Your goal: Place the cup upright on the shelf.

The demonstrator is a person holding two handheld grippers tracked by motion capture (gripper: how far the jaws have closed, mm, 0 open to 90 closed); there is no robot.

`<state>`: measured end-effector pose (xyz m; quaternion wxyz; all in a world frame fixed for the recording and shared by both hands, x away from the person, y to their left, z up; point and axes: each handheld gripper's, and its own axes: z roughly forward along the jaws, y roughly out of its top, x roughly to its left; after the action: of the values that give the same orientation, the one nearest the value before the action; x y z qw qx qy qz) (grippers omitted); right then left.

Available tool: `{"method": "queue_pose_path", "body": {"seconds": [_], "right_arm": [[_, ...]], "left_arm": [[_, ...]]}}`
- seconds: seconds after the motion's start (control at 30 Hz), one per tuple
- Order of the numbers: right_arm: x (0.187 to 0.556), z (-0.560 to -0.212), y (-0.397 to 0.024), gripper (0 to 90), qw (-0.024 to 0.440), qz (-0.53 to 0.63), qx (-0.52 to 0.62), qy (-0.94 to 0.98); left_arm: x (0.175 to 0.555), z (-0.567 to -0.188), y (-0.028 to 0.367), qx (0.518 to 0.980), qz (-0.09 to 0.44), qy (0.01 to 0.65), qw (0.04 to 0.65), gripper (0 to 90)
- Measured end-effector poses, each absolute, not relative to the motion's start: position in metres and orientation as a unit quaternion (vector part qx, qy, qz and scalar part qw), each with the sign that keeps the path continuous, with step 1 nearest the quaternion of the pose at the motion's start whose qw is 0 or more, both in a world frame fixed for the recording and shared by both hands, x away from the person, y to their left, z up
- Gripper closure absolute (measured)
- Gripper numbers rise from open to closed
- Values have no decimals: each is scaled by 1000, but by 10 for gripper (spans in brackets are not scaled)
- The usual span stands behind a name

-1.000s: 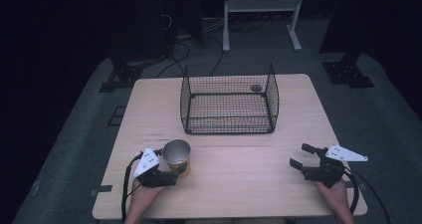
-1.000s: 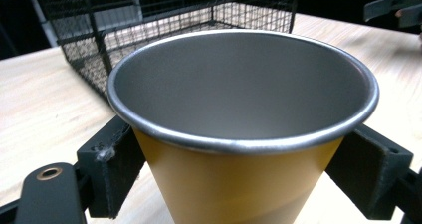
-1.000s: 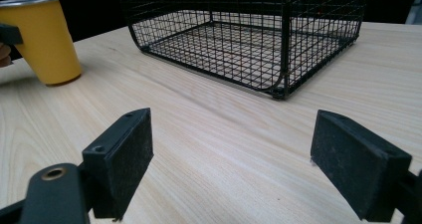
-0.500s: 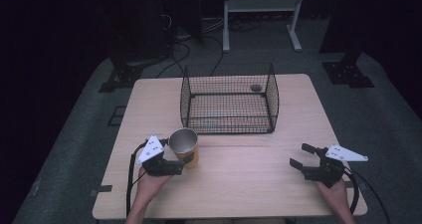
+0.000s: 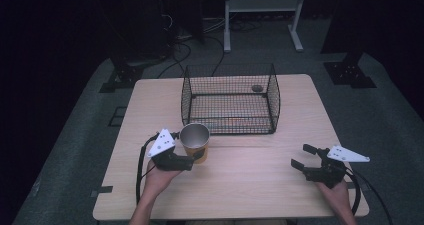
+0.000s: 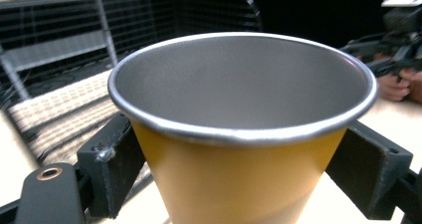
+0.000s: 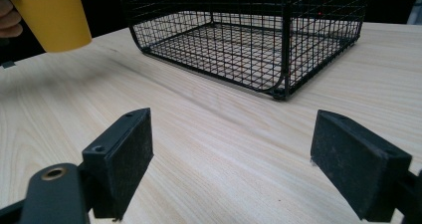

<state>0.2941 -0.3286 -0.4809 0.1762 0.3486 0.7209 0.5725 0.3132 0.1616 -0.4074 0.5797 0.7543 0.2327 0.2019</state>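
cup (image 5: 194, 140) in my left gripper (image 5: 192, 157), that is the step i am on. it is a yellow cup with a shiny metal inside, and my two black jaws press on its sides, one on each side. in the right gripper view its bottom hangs above the wood, so i think it is lifted off the table (image 5: 250, 180). it is up over the near left part of the table, just in front of the near left corner of the wire basket (image 5: 230, 100).

my right gripper (image 5: 303, 157) is near the near right corner of the table. its jaws are wide apart and hold nothing.

no one told me the job, so i am guessing. i think the cup goes into the basket. for that i would need to lift it higher than the basket wall, move it toward the far edge, lower it in, then let go. a small dark thing (image 5: 257, 88) lies in the far right corner of the basket. i cannot tell what it is.
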Motion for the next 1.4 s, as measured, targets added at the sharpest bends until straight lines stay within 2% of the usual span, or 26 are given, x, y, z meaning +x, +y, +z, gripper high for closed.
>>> {"method": "queue_pose_path", "body": {"seconds": [0.37,1.4], "right_arm": [[294,-481,-329,157,175,573,348,721],[294,-481,-328,157,173,574,347,721]], "left_arm": [[330,-384,137,759,199,202,586,148],[388,-336,111,771,181,184,582,148]]}}
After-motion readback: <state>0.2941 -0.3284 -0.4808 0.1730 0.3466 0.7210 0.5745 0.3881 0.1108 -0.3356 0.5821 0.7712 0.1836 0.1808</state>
